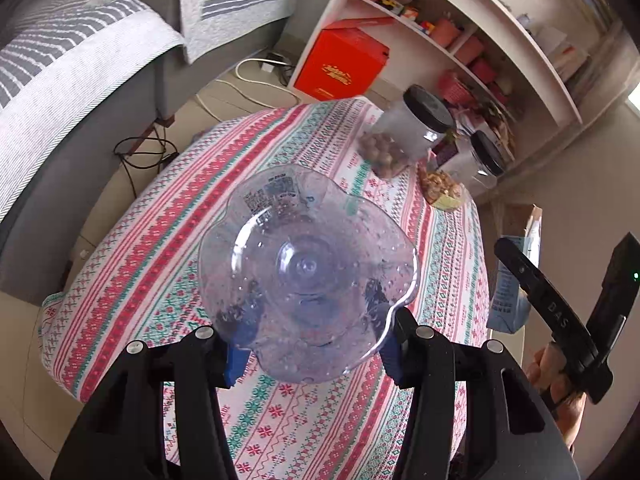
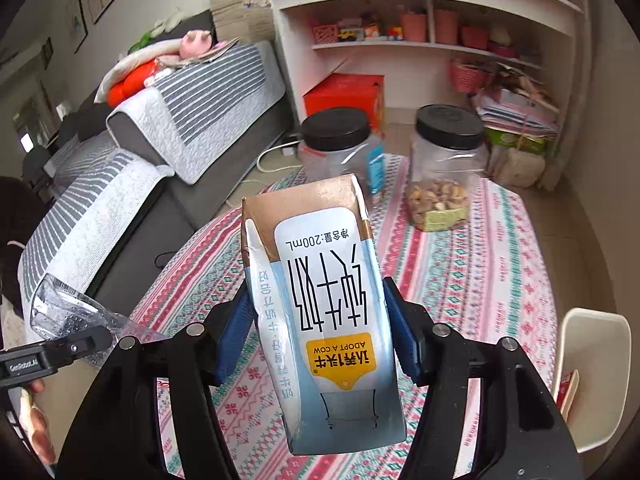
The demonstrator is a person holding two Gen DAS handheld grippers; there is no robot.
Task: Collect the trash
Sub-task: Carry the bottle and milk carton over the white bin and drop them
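My left gripper (image 1: pixel 312 344) is shut on a clear plastic bottle (image 1: pixel 304 272), whose base faces the camera above the patterned tablecloth (image 1: pixel 160 240). The blue pads (image 1: pixel 236 356) press on its sides. My right gripper (image 2: pixel 320 332) is shut on a blue and white milk carton (image 2: pixel 328 312), which is upside down and lifted off the table. In the left wrist view the right gripper (image 1: pixel 560 312) shows at the right edge with the carton (image 1: pixel 516 280). The left gripper (image 2: pixel 52 354) and its bottle (image 2: pixel 68 312) show at the left edge of the right wrist view.
Two clear jars with black lids, one (image 2: pixel 336 148) and the other (image 2: pixel 444 168) with nuts inside, stand at the table's far side. A white open container (image 2: pixel 592 380) stands beside the table at the right. A grey sofa (image 2: pixel 180 120), white shelves (image 2: pixel 420 60) and a red box (image 1: pixel 344 64) lie beyond.
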